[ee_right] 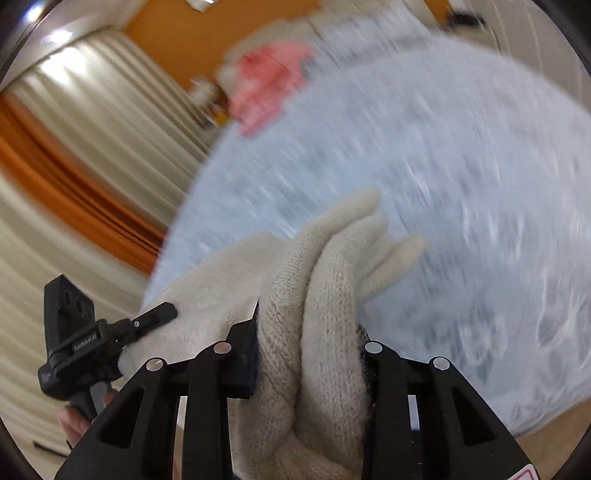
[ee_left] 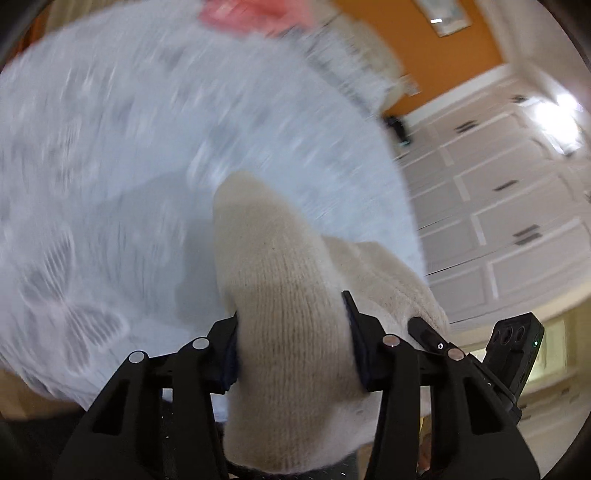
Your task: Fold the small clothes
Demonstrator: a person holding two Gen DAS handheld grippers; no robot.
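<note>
A cream knitted glove (ee_left: 280,302) is held up between both grippers above a pale blue patterned bedspread (ee_left: 110,166). My left gripper (ee_left: 291,332) is shut on one end of the glove. My right gripper (ee_right: 310,339) is shut on the other end, where the glove's finger tips (ee_right: 369,240) stick out forward. The right gripper also shows at the right edge of the left wrist view (ee_left: 436,336), and the left gripper shows at the left of the right wrist view (ee_right: 147,317). Both views are motion-blurred.
A pink garment (ee_right: 269,85) lies at the far side of the bedspread (ee_right: 443,184); it also shows in the left wrist view (ee_left: 251,14). White panelled cupboard doors (ee_left: 498,203) stand to the right, cream and orange curtains (ee_right: 74,147) to the left.
</note>
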